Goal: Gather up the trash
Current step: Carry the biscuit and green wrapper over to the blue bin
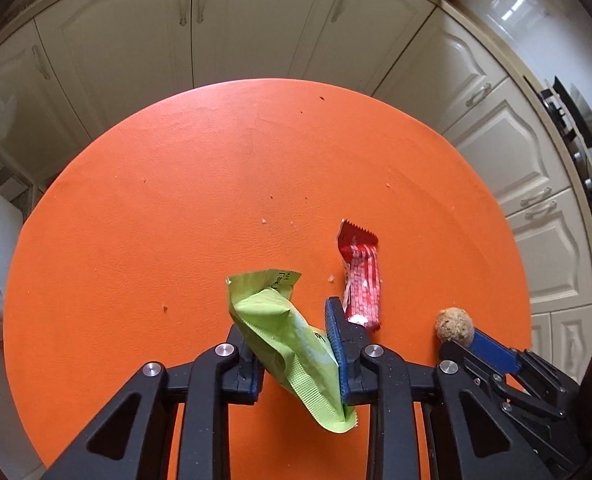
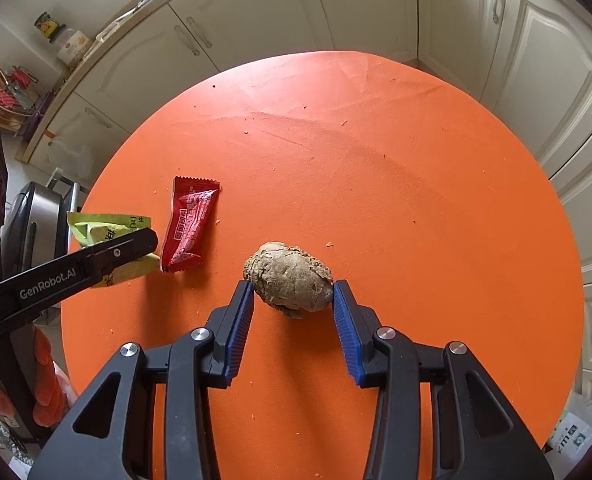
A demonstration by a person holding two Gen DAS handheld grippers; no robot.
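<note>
Left hand-held gripper (image 1: 296, 344) marked GenRobot.AI clamping green wrapper (image 1: 284, 332), right hand-held gripper (image 2: 292, 300) pinching crumbly lump (image 2: 289, 278)

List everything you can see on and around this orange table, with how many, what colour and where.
Table: one, orange, round, under everything, dotted with crumbs.
Green wrapper: one, lime green, between the left gripper's fingers, lifted off the table.
Red wrapper: one, red, lying flat on the table just right of the green wrapper.
Brown lump: one, tan and crumbly, between the right gripper's pads.
Cabinets: several doors, cream, behind the table.
Dish rack: one, wire with red items, on the counter at far left of the right wrist view.
Jar: one, green label, on that counter.
Left gripper: black with blue pads, shut on the green wrapper.
Right gripper: black with blue pads, shut on the brown lump.
</note>
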